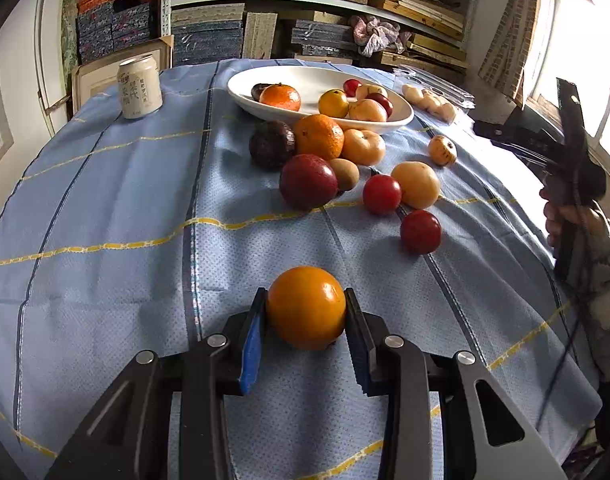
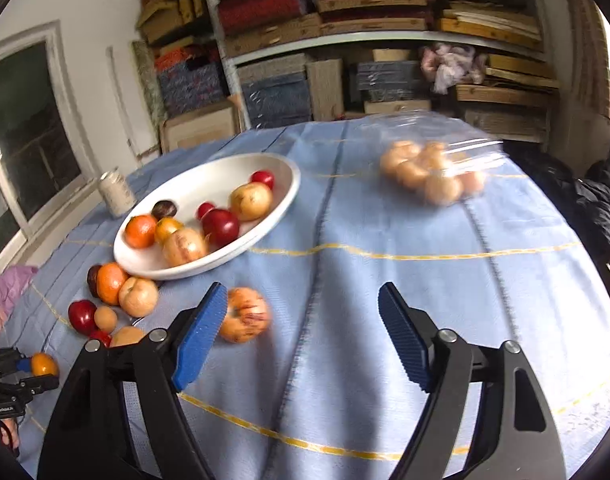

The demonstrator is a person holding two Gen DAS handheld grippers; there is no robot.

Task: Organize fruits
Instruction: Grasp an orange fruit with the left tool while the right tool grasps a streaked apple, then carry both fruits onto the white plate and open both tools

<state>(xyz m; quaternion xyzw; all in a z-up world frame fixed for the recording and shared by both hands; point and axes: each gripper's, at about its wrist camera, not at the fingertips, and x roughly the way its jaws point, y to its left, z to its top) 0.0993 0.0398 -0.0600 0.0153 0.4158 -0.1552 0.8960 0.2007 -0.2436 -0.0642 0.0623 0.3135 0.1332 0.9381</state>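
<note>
My left gripper (image 1: 305,296) is shut on a smooth round orange fruit (image 1: 306,307), low over the blue checked cloth near the front. The same grip shows at the lower left of the right wrist view, on the orange fruit (image 2: 44,364). My right gripper (image 2: 303,292) stands open above the cloth. A blurred pale speckled fruit (image 2: 247,314) lies just beyond its left finger (image 2: 201,332), with no pad pressing on it. A white oval bowl (image 1: 241,92) at the back holds several fruits. Several loose fruits lie in front of it, among them a dark red one (image 1: 307,182).
A white drink can (image 1: 139,86) stands at the back left of the cloth. A clear bag of pale fruits (image 2: 429,172) lies at the back right. Stacked shelves rise behind the table. A hand (image 1: 561,216) with the other gripper is at the right edge.
</note>
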